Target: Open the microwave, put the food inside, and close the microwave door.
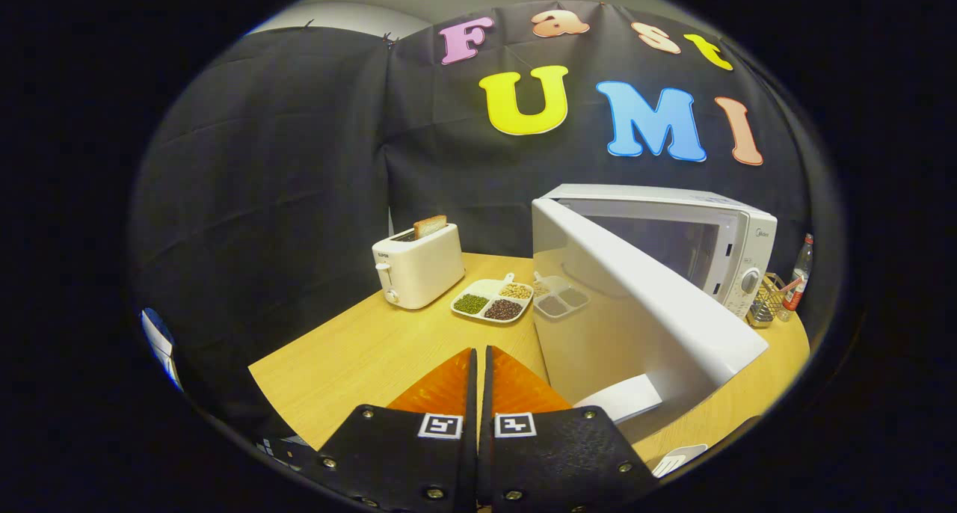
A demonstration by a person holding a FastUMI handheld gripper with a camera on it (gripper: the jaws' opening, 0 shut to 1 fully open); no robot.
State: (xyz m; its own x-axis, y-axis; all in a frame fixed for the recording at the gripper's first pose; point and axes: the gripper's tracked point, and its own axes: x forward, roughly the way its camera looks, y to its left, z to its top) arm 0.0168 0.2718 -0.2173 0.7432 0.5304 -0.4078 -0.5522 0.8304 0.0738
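Observation:
A white microwave (740,244) stands at the right of the wooden table (359,356). Its door (635,303) is swung wide open toward me, its glossy outer face mirroring the food plate. The white divided plate (492,298) with beans and grains in its compartments lies on the table between the toaster and the microwave door, well beyond my fingers. My gripper (479,352) hovers above the table's near part, left of the door's free edge, its two fingers pressed together with nothing between them.
A white toaster (417,268) with a slice of bread (430,225) sticking up stands at the back left. A wire holder (764,303) and a red-capped bottle (798,277) sit right of the microwave. A white object (677,461) lies at the table's near right edge.

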